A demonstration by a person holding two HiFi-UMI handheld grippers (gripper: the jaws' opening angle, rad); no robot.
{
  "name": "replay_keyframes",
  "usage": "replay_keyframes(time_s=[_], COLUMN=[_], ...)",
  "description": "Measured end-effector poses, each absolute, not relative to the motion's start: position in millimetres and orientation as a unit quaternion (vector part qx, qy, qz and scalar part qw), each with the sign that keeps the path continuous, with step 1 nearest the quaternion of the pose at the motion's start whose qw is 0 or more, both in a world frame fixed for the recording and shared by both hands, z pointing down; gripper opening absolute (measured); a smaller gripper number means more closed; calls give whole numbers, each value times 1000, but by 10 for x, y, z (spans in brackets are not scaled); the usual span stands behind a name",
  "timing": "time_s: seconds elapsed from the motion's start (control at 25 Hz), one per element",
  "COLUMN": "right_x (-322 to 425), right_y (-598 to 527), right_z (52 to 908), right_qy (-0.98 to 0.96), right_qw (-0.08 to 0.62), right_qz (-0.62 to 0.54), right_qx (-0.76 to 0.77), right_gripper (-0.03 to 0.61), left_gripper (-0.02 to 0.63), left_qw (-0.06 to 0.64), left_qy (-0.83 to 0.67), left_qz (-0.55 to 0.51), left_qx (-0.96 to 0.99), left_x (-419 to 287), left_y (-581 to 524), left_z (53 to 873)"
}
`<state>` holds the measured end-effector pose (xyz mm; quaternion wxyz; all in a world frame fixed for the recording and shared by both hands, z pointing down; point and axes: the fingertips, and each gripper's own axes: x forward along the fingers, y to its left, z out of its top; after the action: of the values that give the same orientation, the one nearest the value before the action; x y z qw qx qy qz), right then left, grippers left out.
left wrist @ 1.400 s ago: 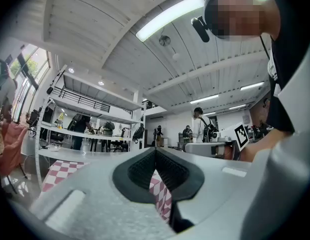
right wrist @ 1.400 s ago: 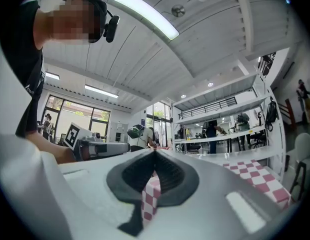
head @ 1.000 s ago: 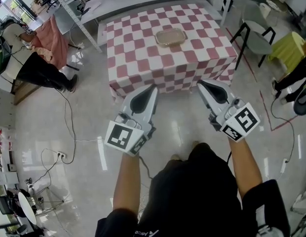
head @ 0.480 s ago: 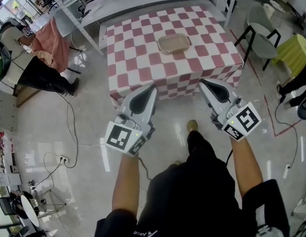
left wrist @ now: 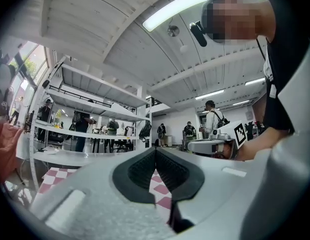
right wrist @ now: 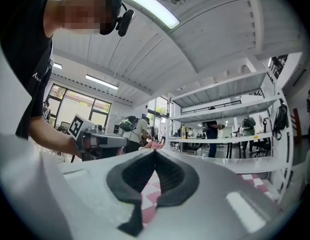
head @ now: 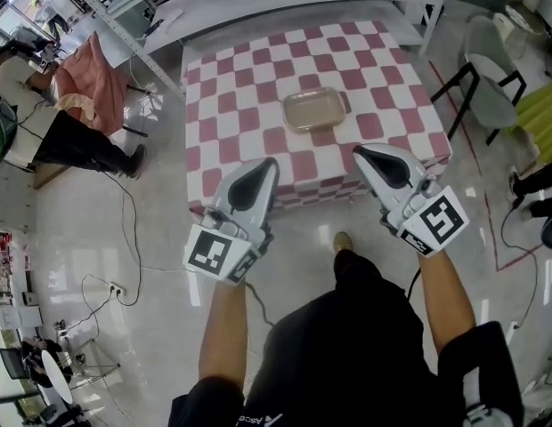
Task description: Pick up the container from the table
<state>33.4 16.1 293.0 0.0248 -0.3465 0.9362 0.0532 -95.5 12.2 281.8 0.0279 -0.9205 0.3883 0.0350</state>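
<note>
A clear rectangular container (head: 311, 109) with a beige lid lies near the middle of a table (head: 231, 105) covered in a red-and-white checked cloth. My left gripper (head: 269, 165) is shut and empty, held level over the table's near edge, short of the container and to its left. My right gripper (head: 361, 152) is shut and empty too, at the near edge to the container's right. In the left gripper view the jaws (left wrist: 155, 149) meet at the tips, with checked cloth (left wrist: 160, 191) behind them. The right gripper view shows its jaws (right wrist: 155, 151) closed likewise.
A grey chair (head: 490, 92) and a black stool frame (head: 450, 65) stand right of the table. White shelving (head: 125, 16) runs behind and to the left. A seated person (head: 53, 105) is at far left. Cables (head: 133, 238) lie on the glossy floor.
I have walked toward the table: it has come closer in the head view, and both shut grippers now reach its near edge instead of hanging over the floor.
</note>
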Motion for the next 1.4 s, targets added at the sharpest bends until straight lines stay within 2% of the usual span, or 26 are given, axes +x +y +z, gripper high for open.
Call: replay_keyframes(time_s=[0.48, 0.72, 0.84, 1.2, 1.4], right_x=[615, 568, 537, 377, 285], right_y=[-1112, -1483, -1629, -1865, -1934], right_z=[3019, 3188, 3293, 3784, 4087], right_qy=[955, 962, 964, 965, 962], right_qw=[-3, -40, -63, -158, -206], right_qz=[46, 51, 50, 38, 33], right_qx=[-294, -265, -255, -208, -178], right_gripper=[3, 4, 27, 187, 304], left_gripper=[11, 11, 11, 10, 11], left_qw=[26, 18, 12, -7, -14], left_qy=[422, 431, 433, 421, 417], left_qz=[25, 13, 12, -2, -8], left_qx=[-906, -902, -901, -907, -909], left_x=[-607, -562, -584, -648, -737], left_y=[-1007, -1342, -1476, -1688, -1762], left_z=[2816, 2931, 2960, 3115, 3192])
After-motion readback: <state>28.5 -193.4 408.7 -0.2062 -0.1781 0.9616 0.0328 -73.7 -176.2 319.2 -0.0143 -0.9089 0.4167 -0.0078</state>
